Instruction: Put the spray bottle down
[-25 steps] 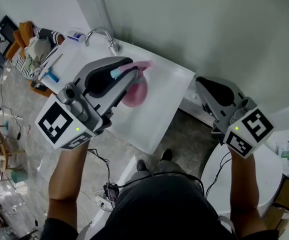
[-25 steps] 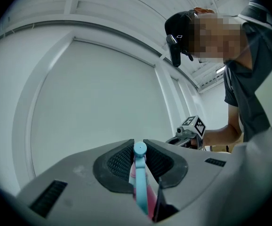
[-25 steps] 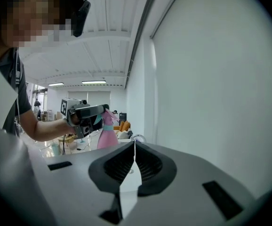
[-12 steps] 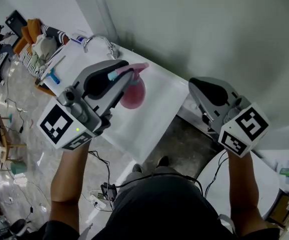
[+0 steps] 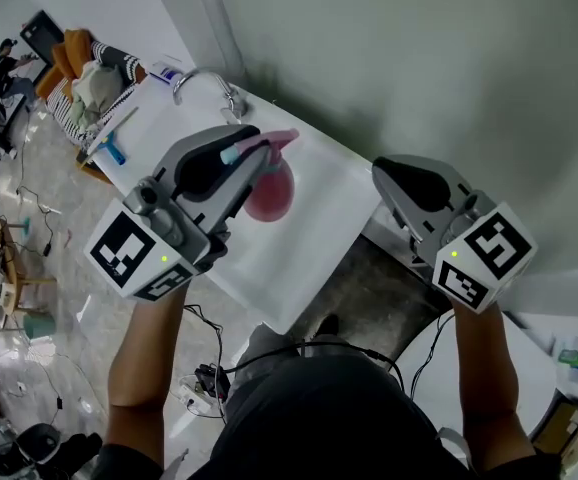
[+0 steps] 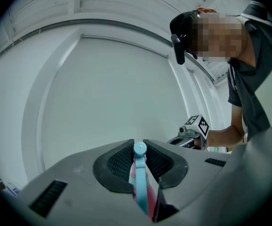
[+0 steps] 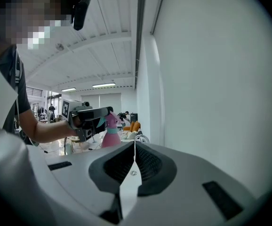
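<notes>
The pink spray bottle [image 5: 271,192] with a light blue collar hangs over the white counter [image 5: 314,233], held by its head. My left gripper [image 5: 257,152] is shut on it. In the left gripper view the blue part [image 6: 140,149] sits pinched between the black pads, with the pink body [image 6: 145,194] below. My right gripper [image 5: 383,174] floats to the right of the counter, beside the wall; its pads [image 7: 145,161] meet with nothing between them. From the right gripper view I see the bottle [image 7: 110,132] under the left gripper [image 7: 92,115].
A chrome faucet [image 5: 209,80] stands at the counter's far end, with a blue-handled tool [image 5: 109,148] beside it. Clothes [image 5: 89,80] are piled at the far left. Cables [image 5: 209,378] lie on the stone floor. A grey-green wall [image 5: 419,58] runs close ahead.
Both grippers have drifted a little, the right one leftward, nearer the counter. The bottle stays gripped in the left gripper above the counter.
</notes>
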